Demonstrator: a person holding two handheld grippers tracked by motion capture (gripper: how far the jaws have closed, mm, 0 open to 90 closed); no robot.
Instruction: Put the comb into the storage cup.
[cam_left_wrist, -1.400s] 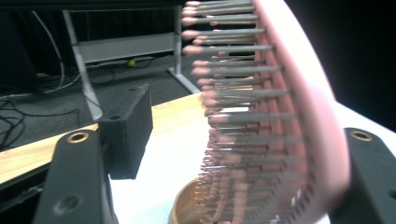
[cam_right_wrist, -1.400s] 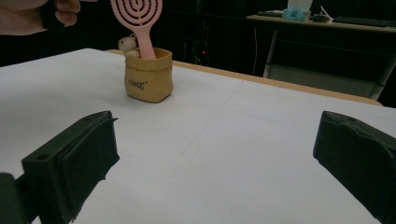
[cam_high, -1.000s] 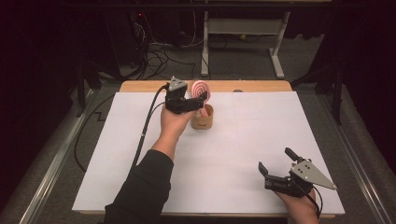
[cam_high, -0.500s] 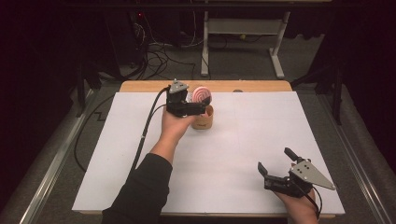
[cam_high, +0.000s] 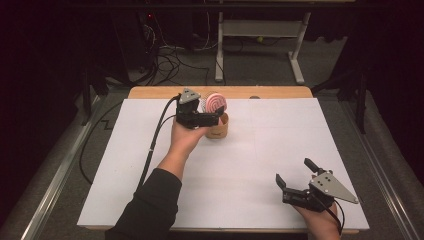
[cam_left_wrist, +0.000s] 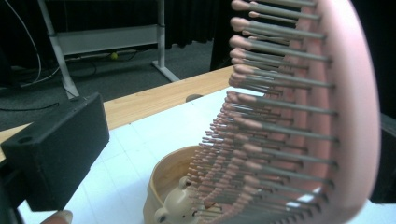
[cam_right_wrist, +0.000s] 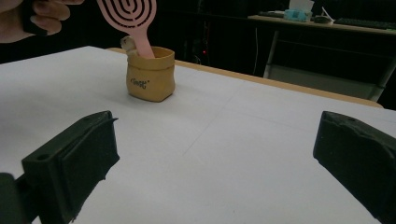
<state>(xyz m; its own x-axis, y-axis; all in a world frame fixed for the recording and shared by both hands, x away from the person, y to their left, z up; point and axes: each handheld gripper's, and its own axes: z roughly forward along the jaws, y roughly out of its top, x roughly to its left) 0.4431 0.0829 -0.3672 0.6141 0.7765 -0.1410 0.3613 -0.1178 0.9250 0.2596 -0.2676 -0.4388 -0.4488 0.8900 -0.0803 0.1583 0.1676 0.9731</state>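
Now the left gripper (cam_high: 212, 114) has just opened wide, freeing the pink plastic hairbrush (cam_high: 216, 103) standing between its jaws in the tan cup (cam_high: 218, 131), while the right gripper (cam_high: 295, 176) gapes empty.

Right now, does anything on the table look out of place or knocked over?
Nothing stands out. The pink hairbrush stands handle-down in the tan pot, which sits upright on the white table. The left gripper is open beside the brush head; nothing is spilled.
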